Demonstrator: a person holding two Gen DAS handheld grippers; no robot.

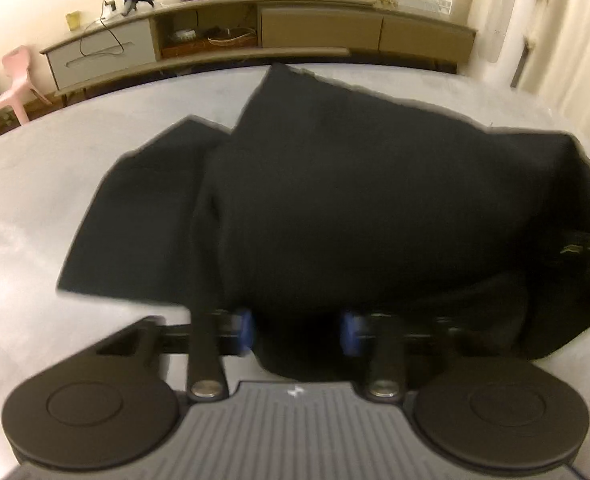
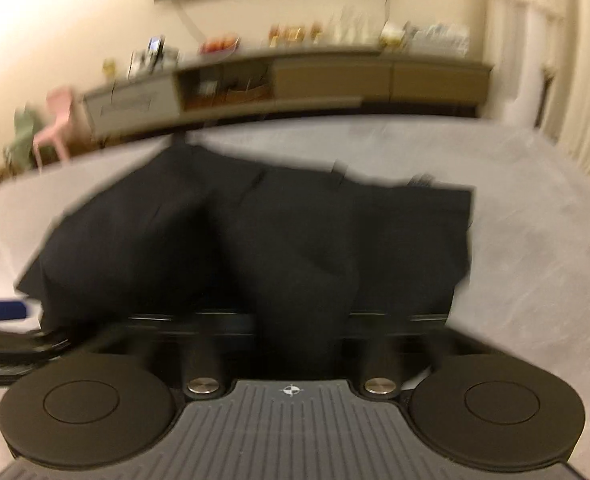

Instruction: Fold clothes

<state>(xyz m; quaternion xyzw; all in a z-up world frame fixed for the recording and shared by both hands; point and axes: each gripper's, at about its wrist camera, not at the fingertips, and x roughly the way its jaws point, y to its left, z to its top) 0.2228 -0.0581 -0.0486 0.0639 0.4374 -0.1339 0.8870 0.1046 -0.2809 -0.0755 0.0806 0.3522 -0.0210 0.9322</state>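
A: In the left wrist view I see one black garment (image 1: 335,200) on the grey table (image 1: 35,200), one layer already turned over another. The left gripper (image 1: 297,330) has its two blue pads (image 1: 243,326) apart, and cloth hangs between them; I cannot tell if they pinch it.

B: In the right wrist view it is the same single garment (image 2: 255,240), bunched and not flat. Cloth falls over the right gripper (image 2: 299,332), so its fingers are hidden; I cannot tell its state.

A: I judge the folding is in the middle: one fold begun, the smoothing and the last folds are left.

B: So, one garment, two grippers.
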